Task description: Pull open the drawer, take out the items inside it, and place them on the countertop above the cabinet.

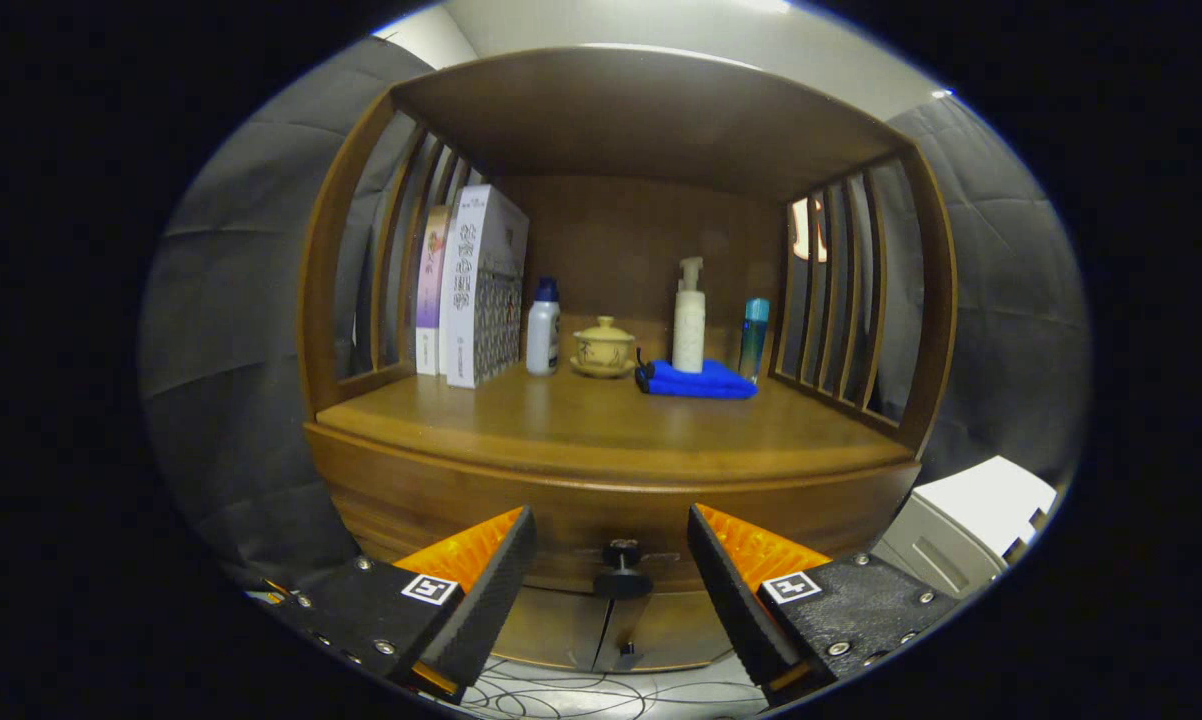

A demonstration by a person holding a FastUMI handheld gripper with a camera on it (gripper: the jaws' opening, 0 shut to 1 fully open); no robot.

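The gripper hangs in front of a brown wooden cabinet, its fingers spread wide apart and holding nothing. Between them, and a little beyond, sits the small dark round knob of the cabinet's curved wooden drawer, which is shut; neither finger touches the knob. What the drawer holds cannot be seen.

Above the drawer lies the polished wooden countertop, roofed by a wooden top and walled on both sides by slatted panels. At its back left stand two tall boxes, a pink-and-purple box and, just beside it, a white patterned box. Next to them stands a small white bottle with a blue cap, then a cream ceramic lidded cup on a saucer. Further right a folded blue cloth lies on the countertop, with a white pump bottle upright just behind it and a slim teal bottle near the right slats.

Below the drawer, thin cables trail over a pale floor. A white-and-grey box-like object stands beside the cabinet's right side.
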